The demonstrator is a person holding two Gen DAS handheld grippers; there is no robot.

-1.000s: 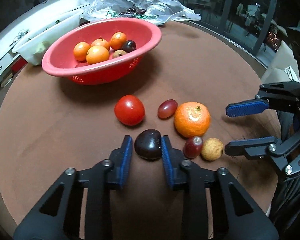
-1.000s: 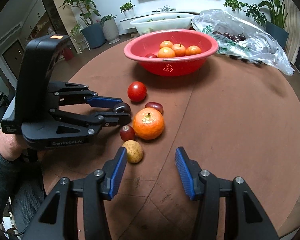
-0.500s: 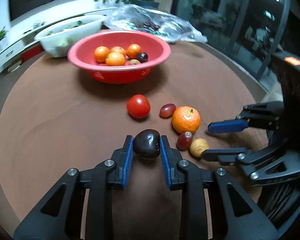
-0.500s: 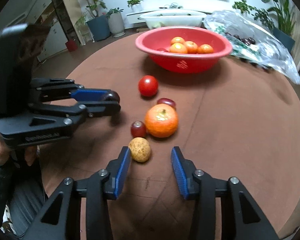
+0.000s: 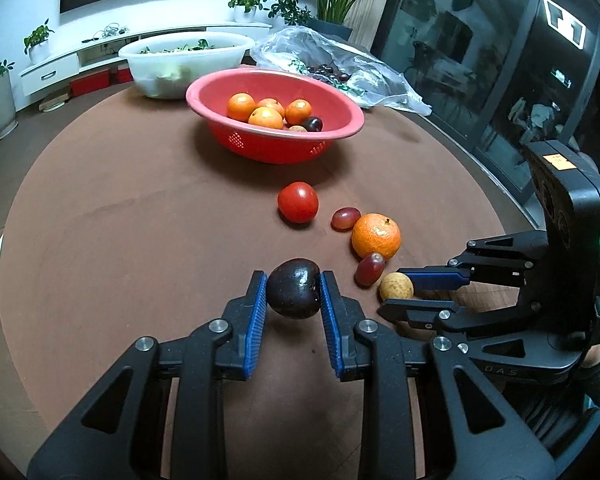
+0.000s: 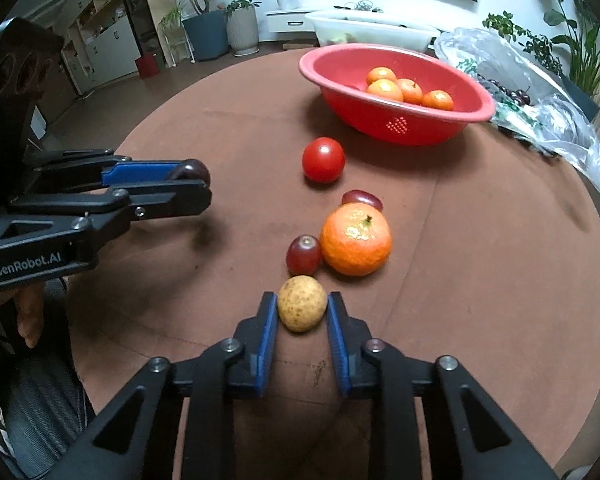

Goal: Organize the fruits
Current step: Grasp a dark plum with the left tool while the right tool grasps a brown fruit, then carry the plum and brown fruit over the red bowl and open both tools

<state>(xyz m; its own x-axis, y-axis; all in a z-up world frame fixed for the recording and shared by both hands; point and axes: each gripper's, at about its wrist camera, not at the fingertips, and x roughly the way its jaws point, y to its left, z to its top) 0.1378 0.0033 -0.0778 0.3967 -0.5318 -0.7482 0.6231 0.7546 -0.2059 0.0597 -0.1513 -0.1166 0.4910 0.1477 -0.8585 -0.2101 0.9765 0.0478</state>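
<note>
My left gripper (image 5: 293,290) is shut on a dark plum (image 5: 293,294) and holds it above the brown table; it also shows in the right wrist view (image 6: 192,172). My right gripper (image 6: 302,308) is shut on a small yellow-brown fruit (image 6: 302,309) resting on the table, seen also in the left wrist view (image 5: 396,287). A tomato (image 5: 298,202), two red grapes (image 5: 345,218) (image 5: 369,269) and an orange (image 5: 376,236) lie on the table. A red colander bowl (image 5: 276,148) holds several oranges and a dark plum.
A white basin (image 5: 184,60) of greens and a clear plastic bag (image 5: 340,64) with dark cherries sit behind the red bowl. The round table's edge (image 5: 496,196) curves on the right near glass doors.
My left gripper closed on the dark plum and lifted it off the table. My right gripper moved forward and closed around the yellow-brown fruit.
</note>
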